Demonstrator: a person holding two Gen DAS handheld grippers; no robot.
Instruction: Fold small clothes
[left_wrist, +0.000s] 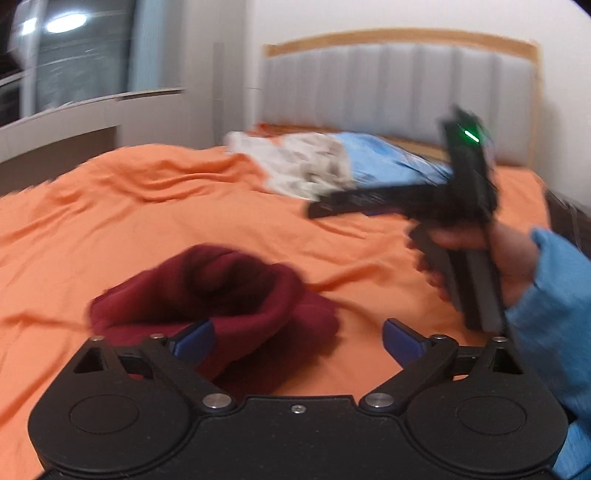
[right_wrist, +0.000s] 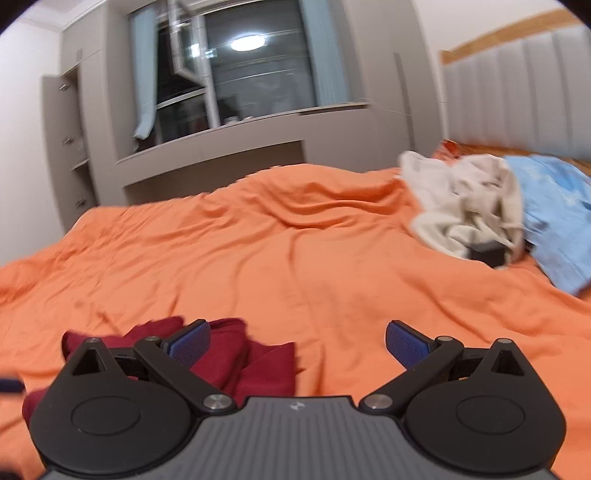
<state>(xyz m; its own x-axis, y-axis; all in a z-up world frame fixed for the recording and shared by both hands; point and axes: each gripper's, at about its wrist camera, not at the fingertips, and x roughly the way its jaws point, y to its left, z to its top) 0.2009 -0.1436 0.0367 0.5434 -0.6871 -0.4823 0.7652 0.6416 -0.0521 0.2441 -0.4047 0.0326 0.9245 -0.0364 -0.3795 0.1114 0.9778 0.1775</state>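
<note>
1. Left wrist view: left gripper (left_wrist: 297, 338) fingers spread, empty, above the bundled maroon garment (left_wrist: 218, 291) on the orange sheet (left_wrist: 110, 206).
2. Right gripper (right_wrist: 297, 345), hand-held, likewise spread; garment released, judged ready for folding.
3. Unfolded clothes pile (right_wrist: 476, 206) waits near the headboard (left_wrist: 399, 81).

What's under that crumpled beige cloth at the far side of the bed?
A dark boxy object pokes out from beneath the beige cloth, which overlaps the blue cloth on the orange sheet. The rest is covered.
</note>
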